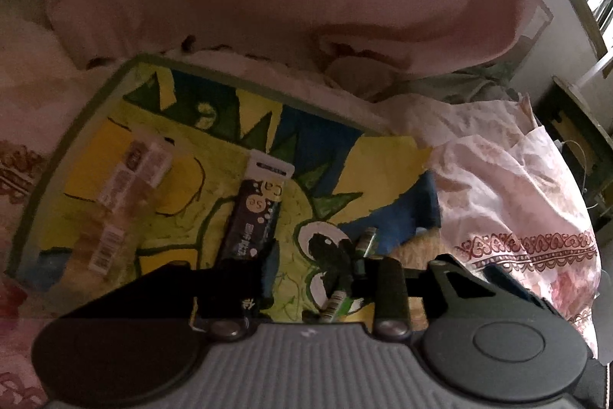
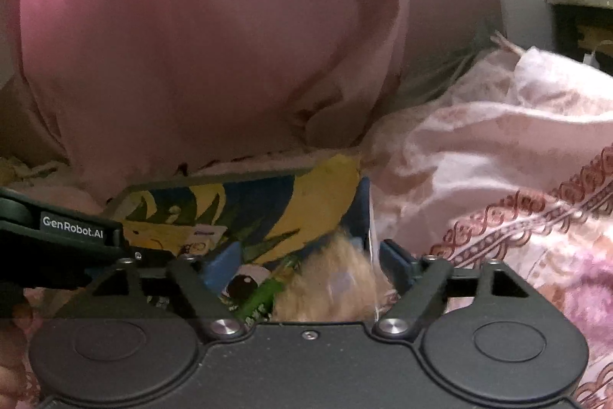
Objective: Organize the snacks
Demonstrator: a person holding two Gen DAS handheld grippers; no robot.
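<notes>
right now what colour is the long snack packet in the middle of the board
Dark purple-black with a white end, the long snack packet shows best in the left wrist view.

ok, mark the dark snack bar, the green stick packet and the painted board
dark snack bar (image 1: 254,217), left wrist view, middle of wrapper
green stick packet (image 2: 262,296), right wrist view, mid-length
painted board (image 1: 84,125), left wrist view, green left border

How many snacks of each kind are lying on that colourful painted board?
Clear packets with white labels: 2
Dark packet: 1
Green packets: 2
Golden, fluffy-looking packet: 1
Total: 6, though the grippers hide part of the board.
</notes>
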